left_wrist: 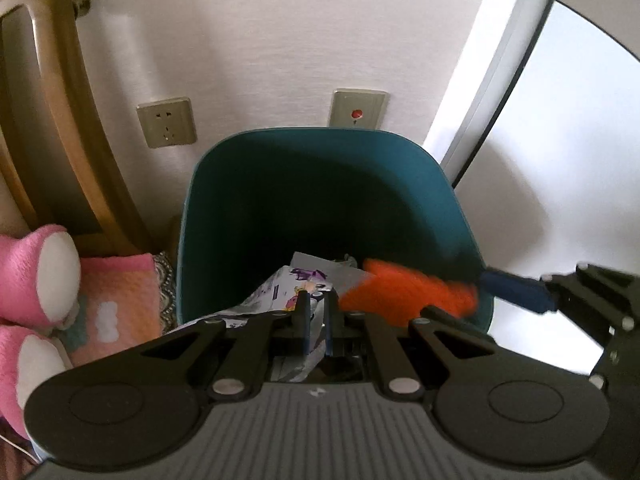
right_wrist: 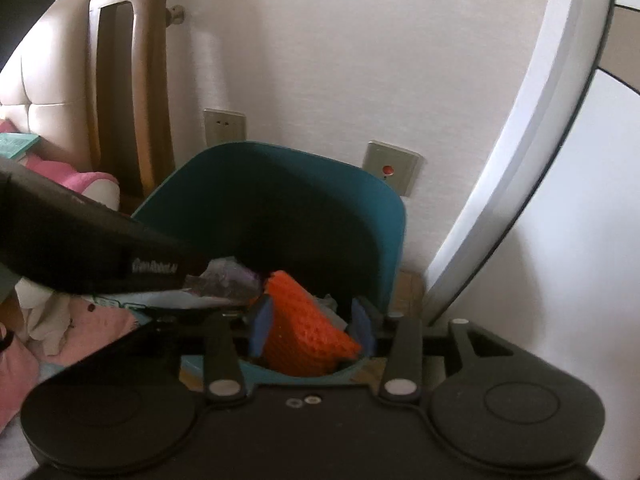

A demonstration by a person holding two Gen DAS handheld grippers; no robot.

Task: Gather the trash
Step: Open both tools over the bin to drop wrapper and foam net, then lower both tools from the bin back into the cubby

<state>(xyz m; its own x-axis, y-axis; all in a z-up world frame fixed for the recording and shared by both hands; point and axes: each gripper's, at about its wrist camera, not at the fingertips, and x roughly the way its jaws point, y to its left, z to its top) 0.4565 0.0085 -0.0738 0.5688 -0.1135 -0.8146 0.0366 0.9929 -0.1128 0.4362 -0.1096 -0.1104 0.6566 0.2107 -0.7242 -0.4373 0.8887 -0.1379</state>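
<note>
A teal trash bin [left_wrist: 320,132] stands against the white wall, with both grippers over its near rim. My left gripper [left_wrist: 317,312] is shut on a crumpled printed wrapper [left_wrist: 280,288] that sticks out over the bin's mouth. An orange mesh piece [right_wrist: 304,320] sits between the blue pads [right_wrist: 260,324] of my right gripper [right_wrist: 311,322]. Those jaws stand apart, with a gap showing on the right side. In the left wrist view the orange mesh piece [left_wrist: 400,292] looks blurred just inside the bin [right_wrist: 280,152], beside a blue right fingertip [left_wrist: 516,290].
Two wall plates [left_wrist: 166,122] [left_wrist: 358,108] sit just above the bin. A wooden bed frame [left_wrist: 60,120] and pink plush items [left_wrist: 44,272] lie to the left. A white curved door edge [left_wrist: 500,80] runs down the right.
</note>
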